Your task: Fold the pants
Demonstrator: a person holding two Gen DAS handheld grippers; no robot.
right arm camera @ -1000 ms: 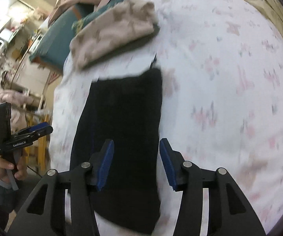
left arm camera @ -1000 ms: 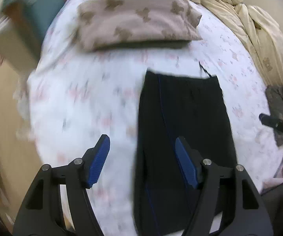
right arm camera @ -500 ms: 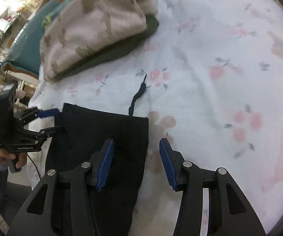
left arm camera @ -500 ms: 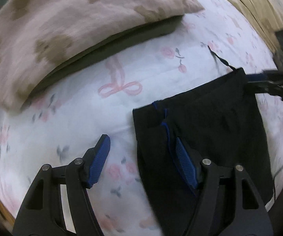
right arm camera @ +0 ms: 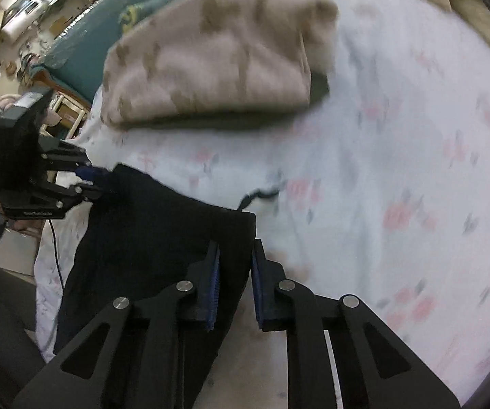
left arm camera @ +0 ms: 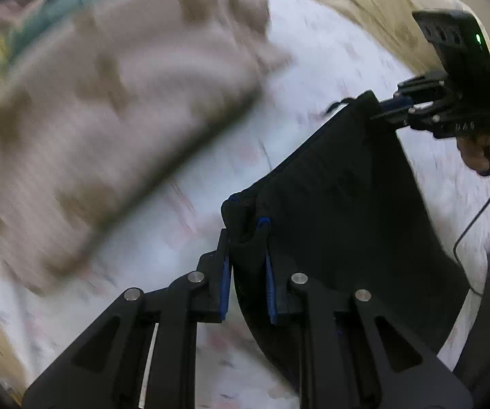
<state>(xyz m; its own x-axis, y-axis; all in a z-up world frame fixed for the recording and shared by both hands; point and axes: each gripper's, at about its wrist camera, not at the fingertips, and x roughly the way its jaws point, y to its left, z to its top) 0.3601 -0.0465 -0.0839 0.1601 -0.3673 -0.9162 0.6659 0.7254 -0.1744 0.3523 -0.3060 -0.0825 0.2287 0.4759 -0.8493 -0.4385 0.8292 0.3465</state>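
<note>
1. Bed (right arm camera: 398, 143): white sheet with a pink floral print, filling most of both views. Both pictures are motion-blurred.
2. Pillow (right arm camera: 217, 58): beige with brown patches, upper centre of the right view, upper left of the left view; a teal item lies behind it.
3. Blanket (left arm camera: 364, 3): cream, crumpled, top right of the left view.
4. Pants (left arm camera: 340, 211): black with a thin blue stripe, centre to lower right of the left view, lower left of the right view. The waistband end is raised off the sheet; the rest trails down toward the lower frame edge. A black drawstring (right arm camera: 258, 194) lies loose on the sheet just beside the right corner.
5. Left claw (left arm camera: 246, 272): closed on the waistband corner nearest the frame's centre, cloth bunched between its blue pads.
6. Right claw (right arm camera: 233, 283): closed on the opposite waistband corner, cloth between its pads.
7. Progress, as judged: the pants look already doubled leg on leg into one narrow strip. Both top corners are gripped and lifted. Carrying the waistband over to the hems, laying it flat and smoothing are left.
8. View differences: the left view shows the blue stripe, the blanket and the right claw at upper right gripping its corner. The right view alone shows the drawstring clearly, the room clutter at upper left, and the left claw at mid left.
</note>
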